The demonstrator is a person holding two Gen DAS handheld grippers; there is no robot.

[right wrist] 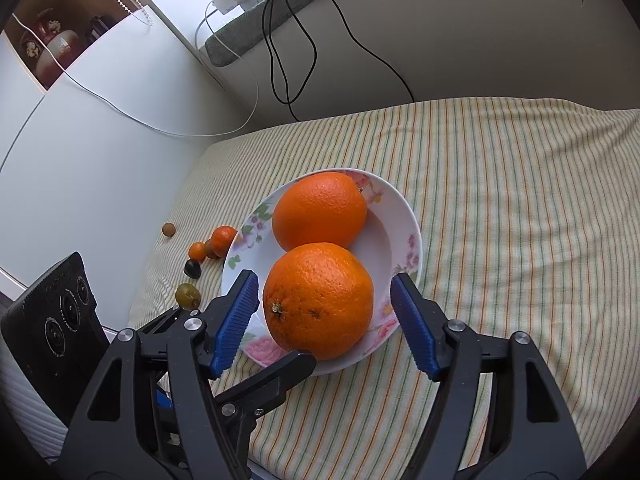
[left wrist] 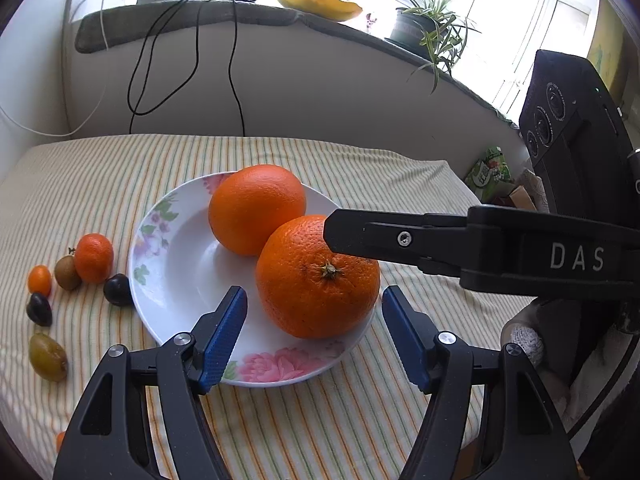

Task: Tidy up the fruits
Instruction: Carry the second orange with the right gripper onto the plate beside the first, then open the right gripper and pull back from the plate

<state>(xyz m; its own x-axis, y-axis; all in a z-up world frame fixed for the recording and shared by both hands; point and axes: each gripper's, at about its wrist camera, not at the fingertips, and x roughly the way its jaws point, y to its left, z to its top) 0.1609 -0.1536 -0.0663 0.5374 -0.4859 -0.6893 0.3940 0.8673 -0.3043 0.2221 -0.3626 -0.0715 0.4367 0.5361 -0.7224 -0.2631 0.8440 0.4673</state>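
In the left wrist view, the left hand-held gripper [left wrist: 314, 334] stands wide open at the bottom centre of the frame, its blue pads on either side of the near orange [left wrist: 316, 280] without touching it. That orange sits in the front part of a white flowered plate [left wrist: 172, 280], touching a second orange [left wrist: 256, 208] behind it, toward the frame's centre. The plate rests on a striped cloth [left wrist: 100, 168] covering the surface. The right hand-held gripper [right wrist: 324, 320] comes in from the right edge of this view, one black finger lying across the near orange's upper right side.

In the right wrist view, the right hand-held gripper is also wide open, holding nothing, with the near orange between its pads and small gaps on both sides.

At the left of the left wrist view, small fruits lie on the cloth beside the plate: a mandarin [left wrist: 94, 258], a kumquat [left wrist: 39, 280], two dark plums [left wrist: 118, 290], and brownish-green fruits [left wrist: 48, 356].

A potted plant [left wrist: 424, 28] stands on the windowsill at upper right.
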